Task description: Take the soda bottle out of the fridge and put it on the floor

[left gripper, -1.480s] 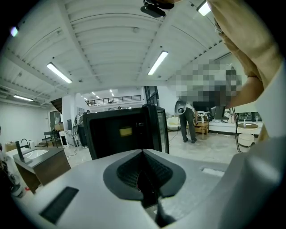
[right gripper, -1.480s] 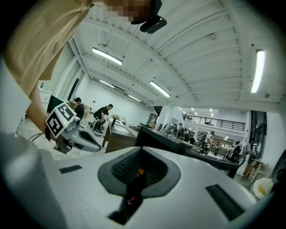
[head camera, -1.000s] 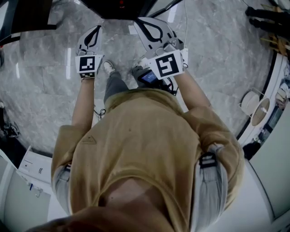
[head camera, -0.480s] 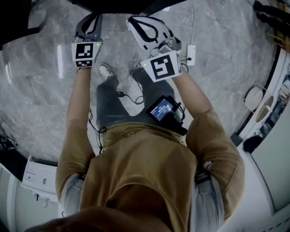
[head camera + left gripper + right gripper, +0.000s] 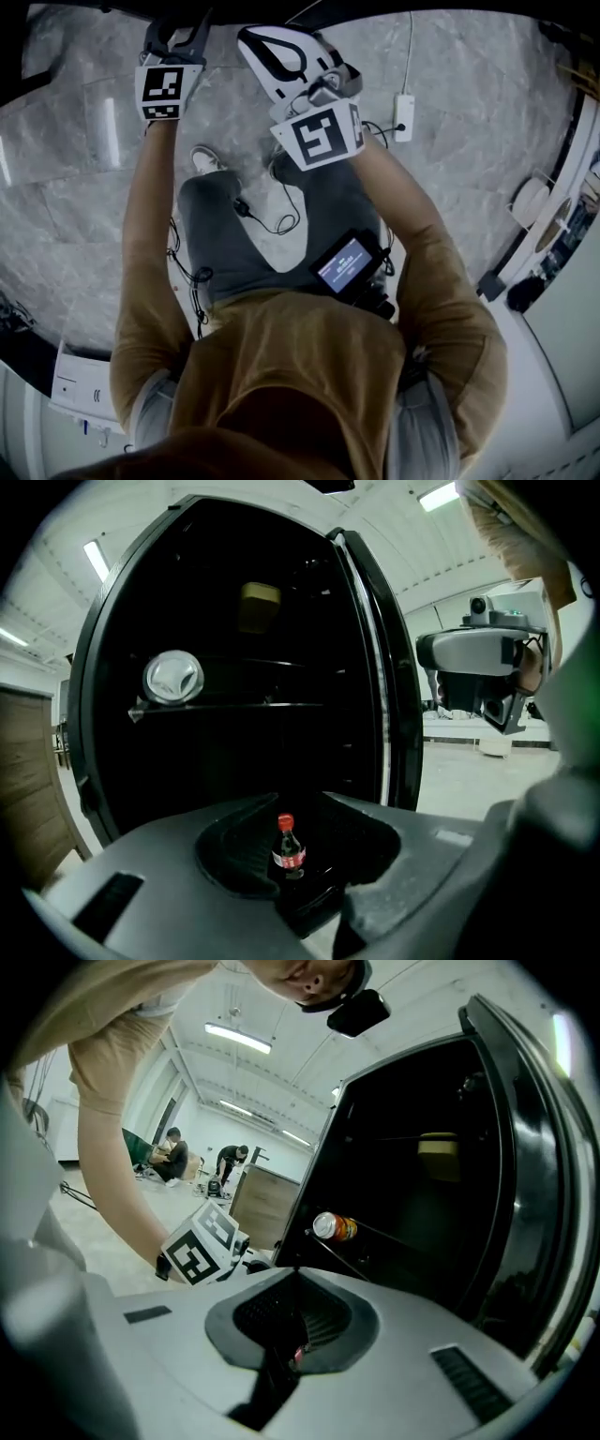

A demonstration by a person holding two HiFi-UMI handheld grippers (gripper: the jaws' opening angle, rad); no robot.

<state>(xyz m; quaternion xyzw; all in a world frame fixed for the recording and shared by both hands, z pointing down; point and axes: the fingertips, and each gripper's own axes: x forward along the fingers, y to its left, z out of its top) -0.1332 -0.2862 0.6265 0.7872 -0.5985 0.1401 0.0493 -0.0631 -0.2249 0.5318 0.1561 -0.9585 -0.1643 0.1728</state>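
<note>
Soda bottle (image 5: 288, 848): dark, red cap, red label, upright.

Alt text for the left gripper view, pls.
Open black fridge, dark inside, seen along the left gripper, whose jaws are opening with nothing gripped. Through their gap a small red-capped soda bottle stands low in the fridge, untouched; a can lies on its side on a wire shelf above, a yellowish box higher up.
</note>
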